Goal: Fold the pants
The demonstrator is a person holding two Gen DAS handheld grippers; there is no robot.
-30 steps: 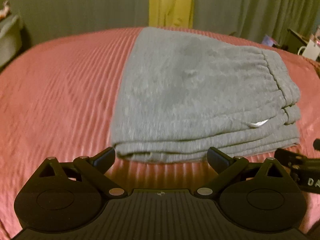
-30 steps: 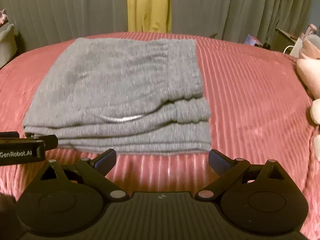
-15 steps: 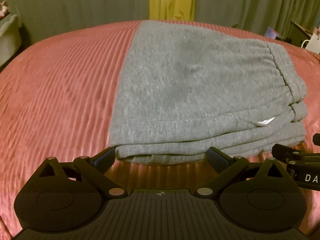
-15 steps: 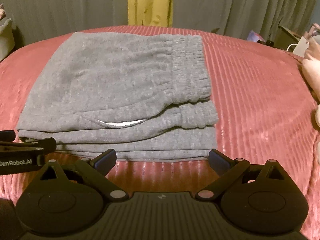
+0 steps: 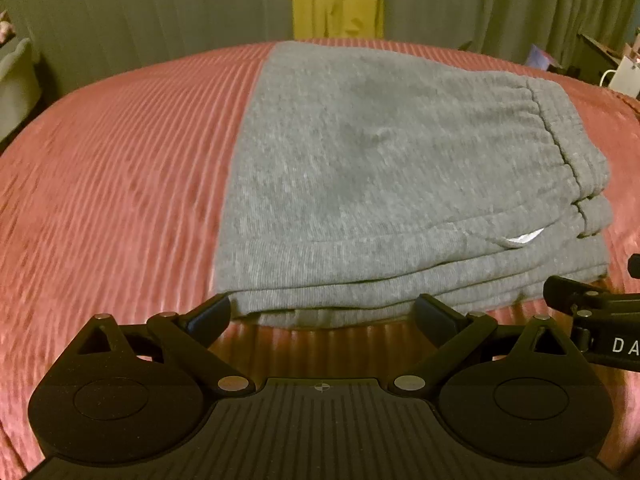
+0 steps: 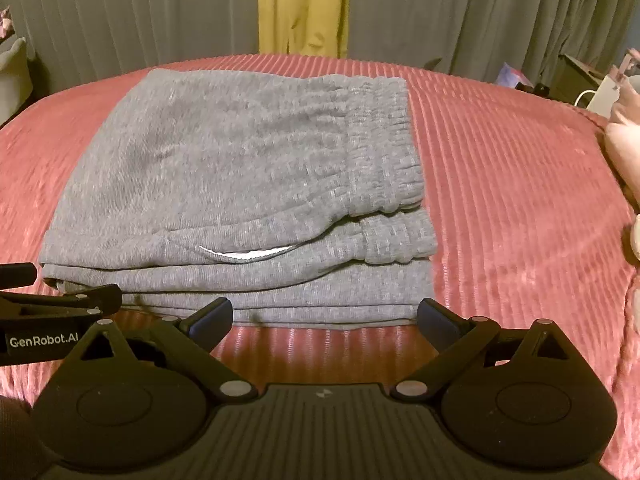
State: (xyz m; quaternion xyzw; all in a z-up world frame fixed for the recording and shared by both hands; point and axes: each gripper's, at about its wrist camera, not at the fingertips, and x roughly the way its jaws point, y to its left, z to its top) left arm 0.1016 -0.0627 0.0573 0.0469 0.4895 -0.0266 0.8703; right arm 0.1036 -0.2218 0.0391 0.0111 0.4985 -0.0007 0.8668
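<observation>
Grey pants point(image 5: 392, 184) lie folded into a flat stack of several layers on a ribbed pink bedspread point(image 5: 120, 184). The elastic waistband point(image 6: 384, 148) forms the stack's right side, and a white pocket lining point(image 6: 244, 255) peeks out near the front edge. My left gripper point(image 5: 322, 316) stands open just before the stack's near left edge, nothing between its fingers. My right gripper point(image 6: 325, 318) is open too, in front of the stack's near right part point(image 6: 240, 184). Each gripper shows at the edge of the other's view, the left gripper point(image 6: 60, 304) low on the left.
Grey curtains point(image 6: 120, 20) with a yellow panel point(image 6: 304, 4) hang behind the bed. Pale pink soft things point(image 6: 624, 148) lie at the bed's right edge, and a white object with a cable point(image 6: 604, 94) sits beyond. Bare bedspread point(image 6: 520, 208) stretches right of the pants.
Both views shifted slightly around the folded pants; the stack itself has kept its shape. Both grippers have stayed open.
</observation>
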